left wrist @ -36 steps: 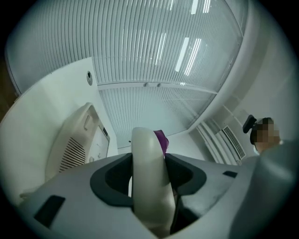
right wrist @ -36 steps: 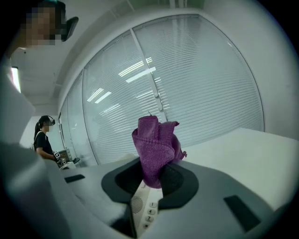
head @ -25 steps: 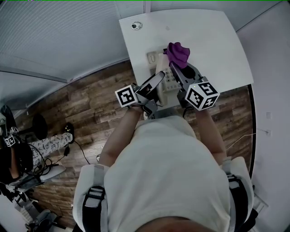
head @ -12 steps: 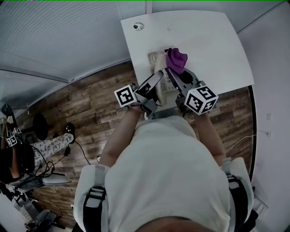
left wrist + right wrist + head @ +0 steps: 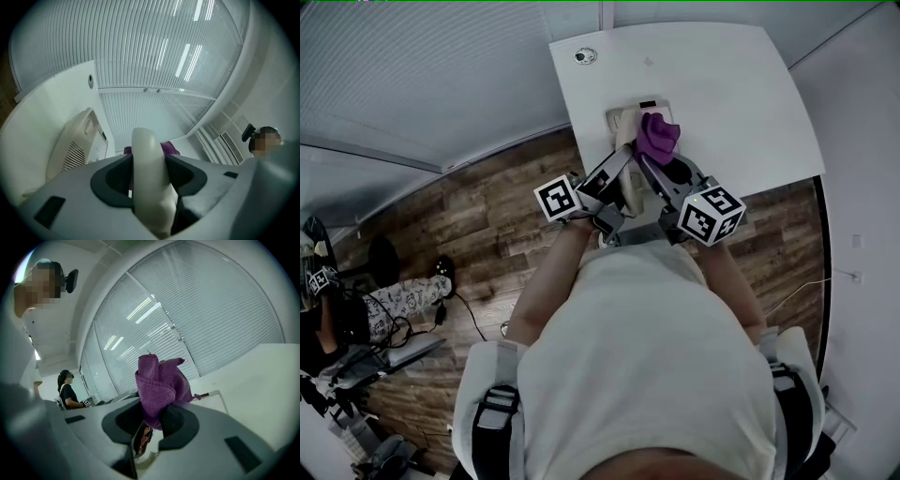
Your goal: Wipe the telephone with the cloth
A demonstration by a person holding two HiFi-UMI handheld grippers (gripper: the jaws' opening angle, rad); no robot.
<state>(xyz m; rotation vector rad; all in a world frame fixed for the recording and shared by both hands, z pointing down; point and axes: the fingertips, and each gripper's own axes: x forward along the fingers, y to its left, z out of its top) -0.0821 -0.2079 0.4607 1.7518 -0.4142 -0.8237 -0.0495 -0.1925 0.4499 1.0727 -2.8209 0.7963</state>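
your left tool (image 5: 149, 164) is closed on the cream handset (image 5: 145, 140) of the telephone (image 5: 630, 116). both jaws press its sides, and its rounded end sticks out past the fingertips. your right tool (image 5: 152, 420) is pinching the purple cloth (image 5: 161, 383), which bunches up out of the jaws in a loose tuft. in the head view the telephone sits on the white bench (image 5: 741, 94), near the edge closest to you and towards its left side. the two tools come in from either side and angle together over it, left on the handset side, right on the other. the cloth is over the right part of the telephone's base, just beside the handset. no view shows whether it actually touches the plastic. a bit of coiled cord (image 5: 146, 458) shows low down under the right tool's jaws. a small round fitting (image 5: 584, 55) sits in the bench's far left corner, well apart from the telephone. wooden floor (image 5: 487, 216) runs along the left of the bench.
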